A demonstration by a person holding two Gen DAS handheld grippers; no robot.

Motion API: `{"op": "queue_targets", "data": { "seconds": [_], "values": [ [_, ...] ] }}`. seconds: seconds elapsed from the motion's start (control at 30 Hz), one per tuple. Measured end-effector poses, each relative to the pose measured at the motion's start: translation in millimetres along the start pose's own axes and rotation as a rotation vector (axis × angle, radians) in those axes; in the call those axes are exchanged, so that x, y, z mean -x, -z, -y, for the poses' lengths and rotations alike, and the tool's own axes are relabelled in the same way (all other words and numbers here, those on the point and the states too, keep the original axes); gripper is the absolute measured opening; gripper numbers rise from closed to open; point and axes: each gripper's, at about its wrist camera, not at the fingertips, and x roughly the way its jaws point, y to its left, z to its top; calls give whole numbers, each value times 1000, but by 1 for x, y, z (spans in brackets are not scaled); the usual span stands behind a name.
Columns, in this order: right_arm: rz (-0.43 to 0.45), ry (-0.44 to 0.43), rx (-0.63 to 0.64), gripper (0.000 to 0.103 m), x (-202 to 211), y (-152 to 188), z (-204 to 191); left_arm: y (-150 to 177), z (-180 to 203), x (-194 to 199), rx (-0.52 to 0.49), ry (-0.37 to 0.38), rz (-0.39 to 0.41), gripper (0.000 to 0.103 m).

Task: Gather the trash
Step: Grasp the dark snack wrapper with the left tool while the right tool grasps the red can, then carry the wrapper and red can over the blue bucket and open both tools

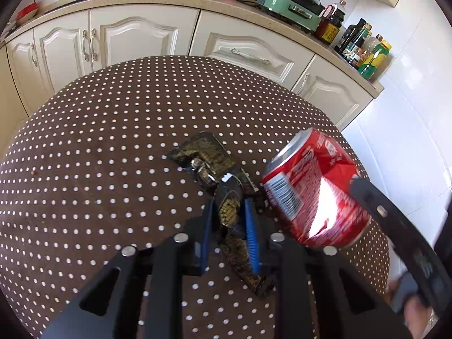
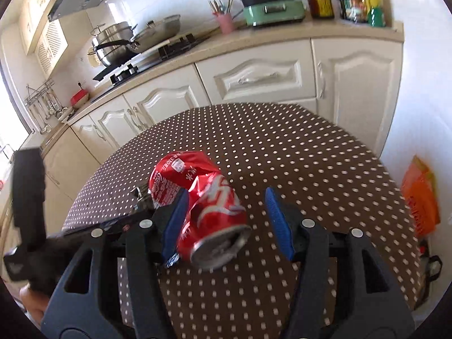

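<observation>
While the left hand-held gripper (image 1: 230,223) clamps a dark wrapper (image 1: 209,163), right hand-held gripper (image 2: 226,220) apart around dented red can (image 2: 203,206).

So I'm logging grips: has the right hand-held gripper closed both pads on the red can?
No: the right hand-held gripper has one pad by the red can, the other stands clear.

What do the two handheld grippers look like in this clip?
Both grippers are alike: the left gripper and the right gripper each have black plastic linkage arms with cut-out slots, round silver pivot pins, and two fingers faced with ribbed blue pads. No cables, markings or sleeves show.
</observation>
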Motion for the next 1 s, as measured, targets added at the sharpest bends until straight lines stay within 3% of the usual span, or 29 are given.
{"op": "queue_targets", "data": {
  "seconds": [0.2,0.4,0.73,0.83,1.0],
  "values": [
    [-94,-131,-68,59,-30,-11,12,7,-7,18,-20,4,18,15],
    [-166,-177,-23,56,-44,-5,-3,11,-19,31,-16,16,28,14],
    [-18,17,169,52,-4,28,-65,21,-49,65,-6,31,76,14],
    [47,40,207,52,14,35,-88,26,-60,81,-1,41,98,14],
    [107,2,244,52,39,42,-132,37,-91,117,21,52,151,14]
  ]
}}
